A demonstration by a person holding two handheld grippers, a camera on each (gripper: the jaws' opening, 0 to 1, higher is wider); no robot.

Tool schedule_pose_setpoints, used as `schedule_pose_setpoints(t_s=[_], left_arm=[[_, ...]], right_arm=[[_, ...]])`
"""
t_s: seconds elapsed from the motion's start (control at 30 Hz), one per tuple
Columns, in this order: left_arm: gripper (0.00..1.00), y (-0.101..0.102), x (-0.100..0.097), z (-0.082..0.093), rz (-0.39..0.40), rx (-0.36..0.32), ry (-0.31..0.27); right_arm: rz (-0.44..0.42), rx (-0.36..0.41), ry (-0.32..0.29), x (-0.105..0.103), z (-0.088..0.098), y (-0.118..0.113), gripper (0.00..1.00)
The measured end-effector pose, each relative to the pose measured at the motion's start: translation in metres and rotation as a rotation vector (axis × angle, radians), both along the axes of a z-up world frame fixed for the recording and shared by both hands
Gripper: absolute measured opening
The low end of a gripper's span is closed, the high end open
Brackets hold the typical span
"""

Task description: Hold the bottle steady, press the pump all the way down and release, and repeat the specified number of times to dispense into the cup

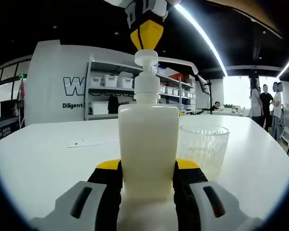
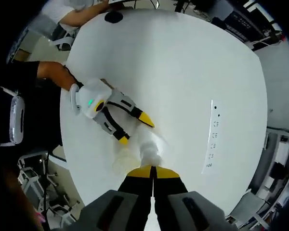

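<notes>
1. While the left tongs (image 1: pixel 147 180) rose from the bottom centre of the left gripper view, they were clenched on the lower body of the bottle (image 1: pixel 148 144), one yellow-tipped jaw on each side of it.
2. The bottle stood upright on the white surface (image 1: pixel 48 154), cream-coloured, with its white pump (image 1: pixel 146 72) at the upper centre of the frame.
3. The right tongs (image 1: pixel 146 36) came down from the top edge of that view, their yellow tip touching the top of the pump; in the right gripper view the right tongs (image 2: pixel 153 172) showed their jaws pressed together, closed on nothing, just above the pump head (image 2: pixel 149 153).
4. The cup (image 1: pixel 203 147), clear glass, stood just right of the bottle, close beside it.
5. In the right gripper view the left tongs (image 2: pixel 135 130) lay left of centre, reaching toward the bottle.
6. A white strip (image 2: pixel 211 139) lay on the surface at right.
</notes>
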State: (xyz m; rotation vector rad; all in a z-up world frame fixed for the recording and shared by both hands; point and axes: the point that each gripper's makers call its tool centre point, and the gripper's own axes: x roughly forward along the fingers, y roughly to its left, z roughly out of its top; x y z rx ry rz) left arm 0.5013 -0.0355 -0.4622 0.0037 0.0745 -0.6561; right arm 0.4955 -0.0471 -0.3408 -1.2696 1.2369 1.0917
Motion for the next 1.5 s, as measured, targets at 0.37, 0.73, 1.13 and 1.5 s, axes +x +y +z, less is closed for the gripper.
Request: schedule_pose_setpoints(t_s=[0.37, 0.73, 1.13, 1.5], left_arm=[[0.4, 0.0032, 0.004, -0.0009, -0.001, 0.001, 0.003], [0.4, 0.0059, 0.0046, -0.0006, -0.001, 0.001, 0.004], [0.4, 0.0059, 0.0063, -0.0005, -0.005, -0.002, 0.006], [0.4, 0.005, 0.0043, -0.0006, -0.005, -0.002, 0.009]], right_arm=[[-0.028, 0.061, -0.006, -0.0001, -0.0006, 0.0026, 0.0], [-0.037, 0.091, -0.007, -0.0001, -0.0006, 0.0044, 0.0], [-0.07, 0.065, -0.007, 0.001, -0.0014, 0.0053, 0.0], [-0.057, 0.086, -0.037, -0.0003, -0.0021, 0.0058, 0.0]])
